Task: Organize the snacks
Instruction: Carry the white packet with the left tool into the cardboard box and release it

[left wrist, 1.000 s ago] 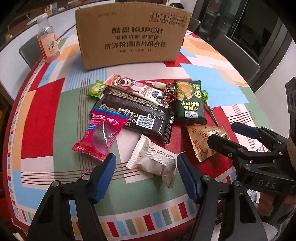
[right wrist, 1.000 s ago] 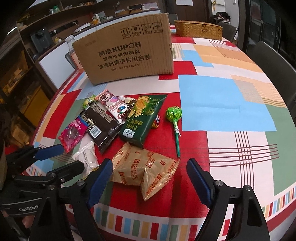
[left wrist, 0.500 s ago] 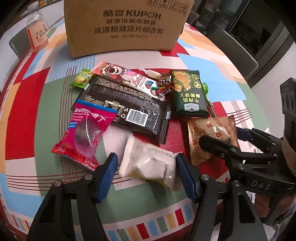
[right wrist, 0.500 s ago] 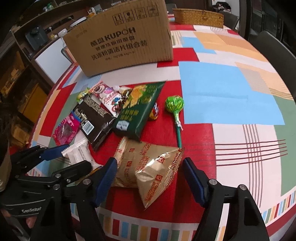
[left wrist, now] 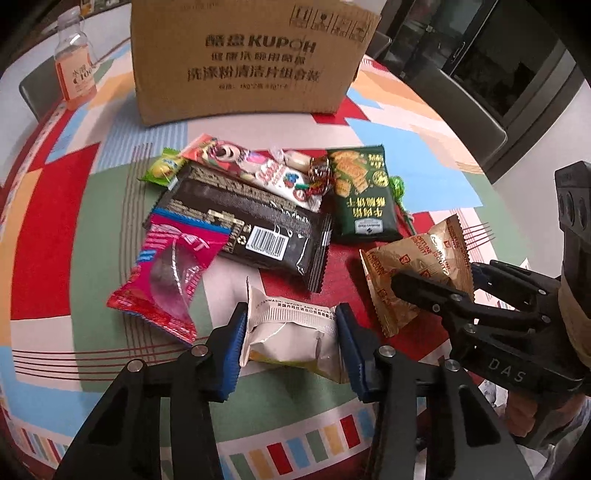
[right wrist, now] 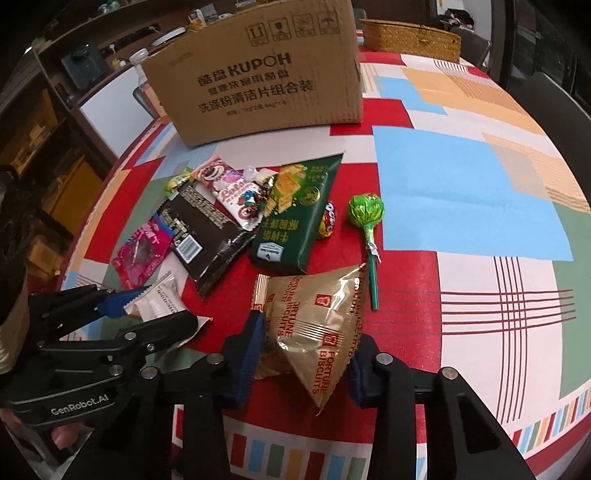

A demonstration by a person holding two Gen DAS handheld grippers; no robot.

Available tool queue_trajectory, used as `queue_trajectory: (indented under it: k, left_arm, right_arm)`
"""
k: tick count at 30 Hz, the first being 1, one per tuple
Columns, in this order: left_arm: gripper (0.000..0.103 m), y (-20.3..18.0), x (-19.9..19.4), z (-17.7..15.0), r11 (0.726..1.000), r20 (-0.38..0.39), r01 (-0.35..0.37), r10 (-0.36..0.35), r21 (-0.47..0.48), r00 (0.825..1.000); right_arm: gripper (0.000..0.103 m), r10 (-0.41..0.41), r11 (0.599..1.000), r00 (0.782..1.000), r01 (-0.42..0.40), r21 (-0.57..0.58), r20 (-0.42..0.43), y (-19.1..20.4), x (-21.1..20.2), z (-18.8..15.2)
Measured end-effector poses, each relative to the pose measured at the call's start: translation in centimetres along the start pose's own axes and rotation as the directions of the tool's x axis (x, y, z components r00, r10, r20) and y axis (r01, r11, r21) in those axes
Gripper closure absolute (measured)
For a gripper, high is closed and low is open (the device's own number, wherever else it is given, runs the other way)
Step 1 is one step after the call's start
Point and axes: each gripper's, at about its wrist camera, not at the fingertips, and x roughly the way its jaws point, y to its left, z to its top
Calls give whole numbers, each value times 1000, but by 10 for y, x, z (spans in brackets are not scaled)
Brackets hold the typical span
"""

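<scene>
A white snack packet (left wrist: pixel 291 332) lies near the table's front edge between the blue pads of my left gripper (left wrist: pixel 291 338). The jaws are closing and both pads press its crumpled sides. To its right, a gold Fortune Biscuits packet (right wrist: pixel 314 325) bulges upward between the pads of my right gripper (right wrist: pixel 304 347), whose jaws are also closing on it. Each gripper shows in the other's view: the right gripper (left wrist: pixel 436 277) on the gold packet, the left gripper (right wrist: pixel 168 306) on the white packet. A cardboard box (left wrist: pixel 251 59) stands at the back.
Behind the grippers lie a pink packet (left wrist: pixel 173 273), a black packet (left wrist: pixel 251 221), a green cracker packet (left wrist: pixel 362 195), a green lollipop (right wrist: pixel 365 210) and small sweets. A bottle (left wrist: pixel 74 70) stands far left and a wicker basket (right wrist: pixel 410 35) far right. Chairs ring the round table.
Both grippers came down toward the table and closed in. The left pads now press the white packet, the right pads squeeze the gold packet, which has bunched up.
</scene>
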Motion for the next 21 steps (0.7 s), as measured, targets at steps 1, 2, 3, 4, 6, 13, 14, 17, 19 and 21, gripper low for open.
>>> queue_trajectory:
  k: [1,2,3,4,6,13,14,17,19,21]
  left_arm:
    - [57,0,-3,0,1000,10,-4,4,1,1000]
    - [57,0,-6,-1,1000,21,-10,10,2,1000]
    - [57,-1,-9,-1,1000,31,-15,15,3,999]
    - [57,-1,-13,-2,1000,41,-18,18,2,999]
    - [57,0,-19,-2,1000,58,-23,23,-2,998]
    - [57,2,-40,2,999,126,-48,48,-9,991]
    - [57,2,-43,4,999,131,-48,49,-10,990]
    - [57,2,-50,10,998,160,-60,60,-7,985]
    - [57,2,-55,15,998,184,-70,70,-6,980]
    - [57,3,-61,20,996,208,-86,84,-2,975]
  right_arm:
    - [63,-1,1000,1000,1,-3,5,1,-2,0]
    - [63,-2,1000,1000,2,-6,11,2,-5,0]
    - [63,-4,1000,1000,4,-10,18,3,-7,0]
    - [63,-6,1000,1000,6,-13,25,4,-10,0]
    - [63,-13,1000,999,14,-23,42,7,-15,1]
    - [63,-21,998,996,27,-56,92,17,-30,7]
    - [63,-22,998,995,28,-59,99,17,-31,9]
    - [63,-16,998,991,24,-62,131,19,-38,17]
    - [63,-14,998,988,24,-66,151,20,-42,23]
    - [63,-12,997,985,24,-68,171,21,-45,30]
